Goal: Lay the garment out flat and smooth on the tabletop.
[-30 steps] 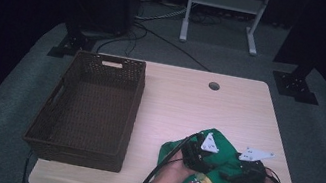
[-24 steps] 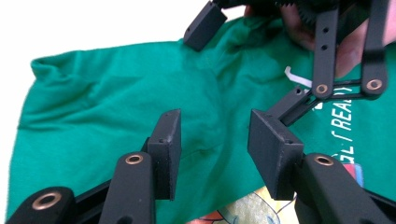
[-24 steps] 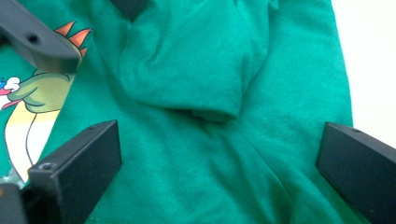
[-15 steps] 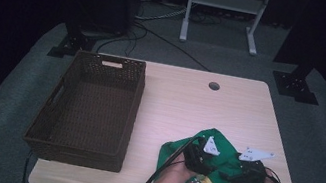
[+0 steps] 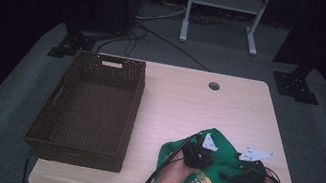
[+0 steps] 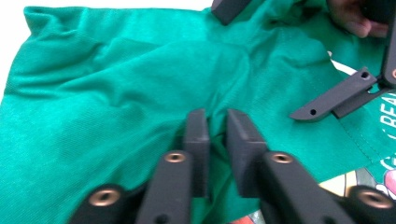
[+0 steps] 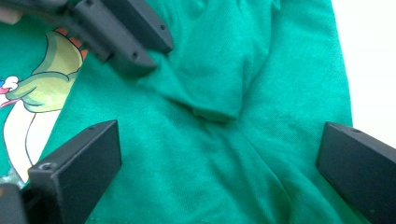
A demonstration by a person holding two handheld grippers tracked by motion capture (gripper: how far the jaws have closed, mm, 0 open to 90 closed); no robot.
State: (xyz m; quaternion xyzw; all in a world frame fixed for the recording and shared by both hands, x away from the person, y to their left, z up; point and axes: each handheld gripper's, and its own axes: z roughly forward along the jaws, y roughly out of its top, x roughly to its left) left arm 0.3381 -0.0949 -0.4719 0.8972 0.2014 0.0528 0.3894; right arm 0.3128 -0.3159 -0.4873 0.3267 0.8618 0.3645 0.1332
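Your left gripper [image 6: 215, 122]: 2 jaws just closed, pinching green shirt [image 6: 116, 93] fold to lift | right gripper [image 7: 219, 154]: wide, shirt beneath, ready.

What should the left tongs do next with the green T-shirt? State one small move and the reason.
Probably lift slightly. The left tongs have just closed, pinching a fold of the green T-shirt, while the right tongs stand open over the flat cloth.
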